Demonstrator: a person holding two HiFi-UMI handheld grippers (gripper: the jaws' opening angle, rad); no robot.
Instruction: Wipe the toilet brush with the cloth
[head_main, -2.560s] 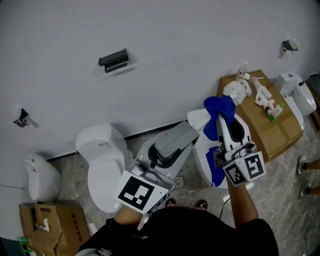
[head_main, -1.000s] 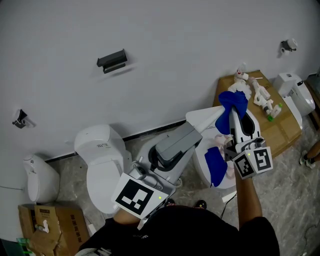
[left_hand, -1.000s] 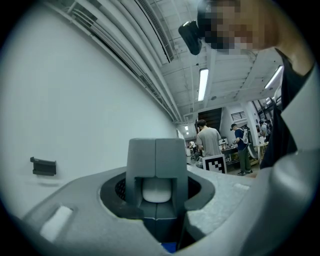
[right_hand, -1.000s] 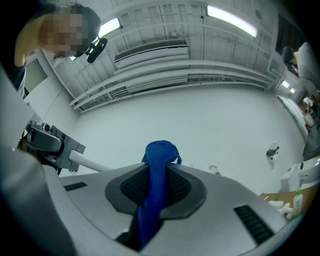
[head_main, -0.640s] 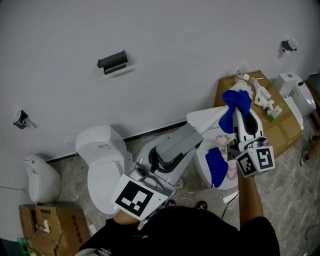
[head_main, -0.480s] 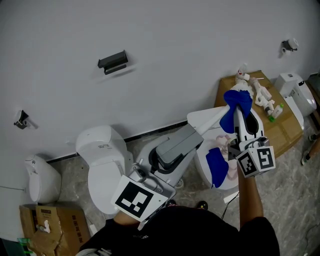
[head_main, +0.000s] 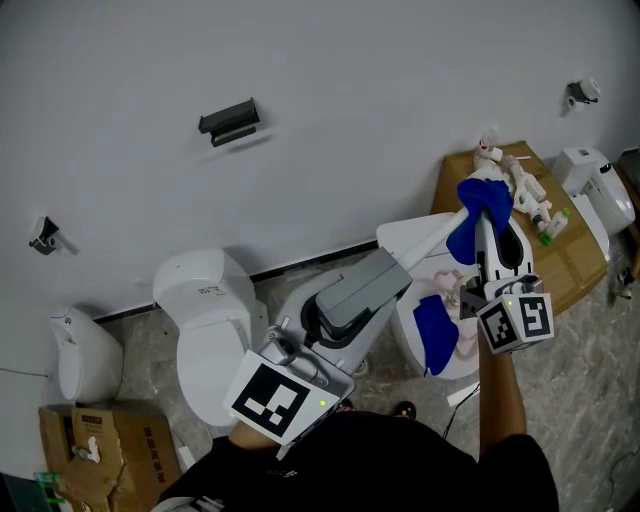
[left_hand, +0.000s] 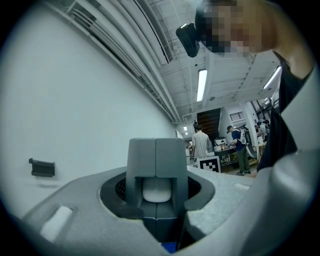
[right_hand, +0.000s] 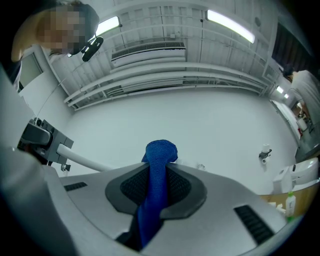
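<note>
now left fingers (left_hand: 141, 162) tight on the toilet brush handle (left_hand: 156, 192), right fingers (head_main: 487, 240) tight on blue cloth (right_hand: 159, 152)

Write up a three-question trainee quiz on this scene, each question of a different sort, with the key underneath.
1. Multiple choice: the jaws of the right gripper are
A) open and empty
B) shut on the blue cloth
C) shut on a bottle
2. True or false: the left gripper holds nothing.
3. Fill in: in the right gripper view, the toilet brush shows a handle coloured ___.

Key
1. B
2. False: its jaws clamp the end of the brush handle.
3. white
</note>
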